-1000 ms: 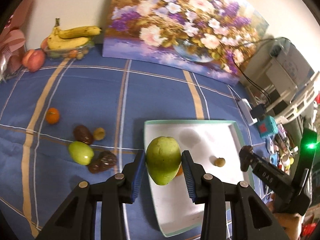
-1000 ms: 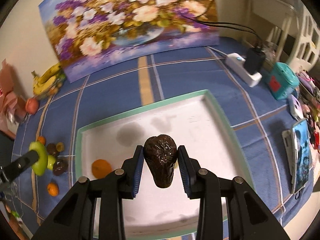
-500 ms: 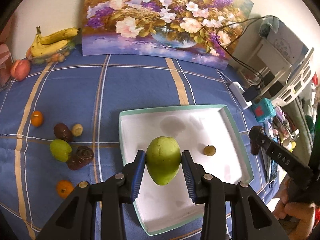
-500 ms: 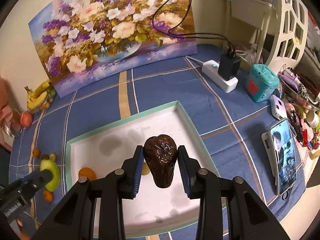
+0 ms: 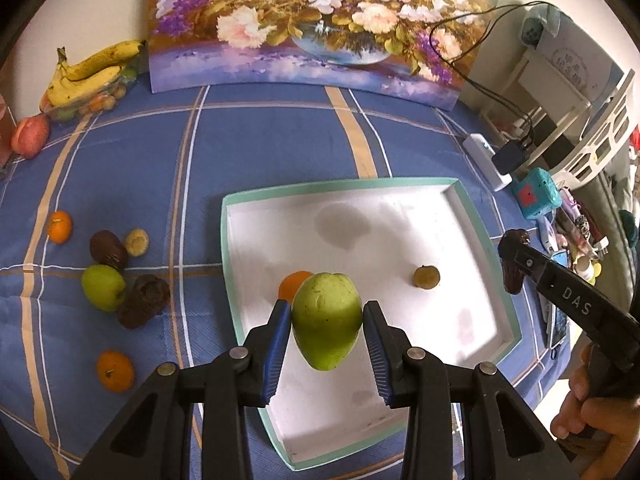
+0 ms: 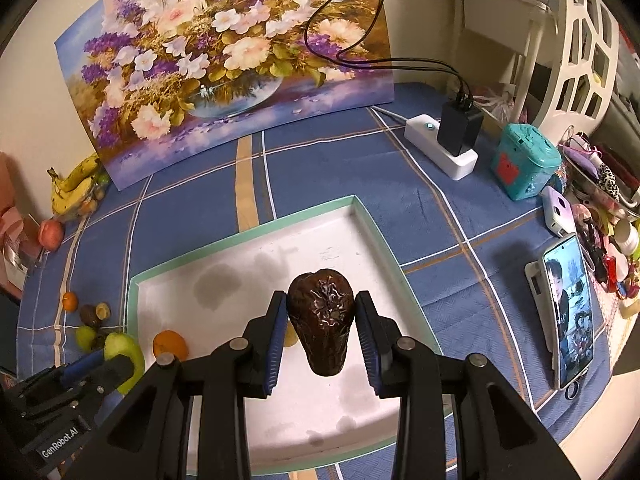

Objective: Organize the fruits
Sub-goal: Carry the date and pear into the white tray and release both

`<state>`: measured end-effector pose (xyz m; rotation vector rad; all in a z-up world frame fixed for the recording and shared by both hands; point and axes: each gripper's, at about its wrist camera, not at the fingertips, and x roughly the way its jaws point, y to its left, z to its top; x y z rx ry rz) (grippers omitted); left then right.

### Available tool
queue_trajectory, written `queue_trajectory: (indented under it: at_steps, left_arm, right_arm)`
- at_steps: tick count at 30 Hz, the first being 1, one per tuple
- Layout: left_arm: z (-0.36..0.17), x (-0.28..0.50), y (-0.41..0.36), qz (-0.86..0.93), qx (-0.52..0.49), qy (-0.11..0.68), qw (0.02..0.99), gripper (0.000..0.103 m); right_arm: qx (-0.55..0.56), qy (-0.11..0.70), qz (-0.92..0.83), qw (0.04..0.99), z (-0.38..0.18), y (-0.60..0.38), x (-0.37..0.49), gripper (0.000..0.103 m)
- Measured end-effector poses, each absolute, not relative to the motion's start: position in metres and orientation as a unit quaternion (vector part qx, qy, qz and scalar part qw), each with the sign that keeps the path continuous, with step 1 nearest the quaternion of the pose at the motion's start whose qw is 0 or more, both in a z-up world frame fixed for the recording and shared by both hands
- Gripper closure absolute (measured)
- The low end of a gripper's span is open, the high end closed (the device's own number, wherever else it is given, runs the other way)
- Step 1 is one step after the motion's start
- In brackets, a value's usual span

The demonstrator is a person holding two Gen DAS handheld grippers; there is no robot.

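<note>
Blue ribbed pads of the left gripper (image 5: 326, 330) are being pressed against a smooth green pear-shaped fruit (image 5: 327, 320), which is being held above the near part of a white tray (image 5: 460, 216) with a mint-green rim. A wrinkled, glossy dark brown fruit (image 6: 321, 320) is being clamped the same way by the right gripper (image 6: 321, 330), over the same tray. "DAS" is being shown in white on the right gripper's black arm in the left view; "GenRobot.AI" is being shown on the left gripper's body in the right view. On the tray floor a small orange (image 5: 290, 284) and a dull olive fruit (image 5: 426, 277) are lying. Left of the tray, on the blue plaid cloth (image 5: 260, 140), two oranges, a green apple (image 5: 103, 287) and dark fruits are scattered. Bananas (image 5: 92, 72) are lying beside a flower painting (image 5: 320, 20).
</note>
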<state>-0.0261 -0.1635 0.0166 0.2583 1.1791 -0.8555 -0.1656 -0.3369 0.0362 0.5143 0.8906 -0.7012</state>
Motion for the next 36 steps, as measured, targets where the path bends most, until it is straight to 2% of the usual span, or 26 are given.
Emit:
queue_trajectory:
  at_steps: [8, 17, 36]
  left_arm:
    - [-0.02, -0.028, -0.171, -0.374, 0.145, 0.574, 0.714, 0.064]
    - [-0.027, -0.032, -0.174, -0.379, 0.153, 0.579, 0.705, 0.064]
    - [-0.022, -0.029, -0.175, -0.379, 0.149, 0.577, 0.708, 0.062]
  right_arm:
    - [0.249, 0.485, -0.317, 0.776, -0.012, -0.341, -0.149, 0.067]
    - [0.24, 0.524, -0.322, 0.751, -0.038, -0.342, -0.148, 0.067]
    - [0.235, 0.535, -0.318, 0.746, -0.045, -0.336, -0.148, 0.067]
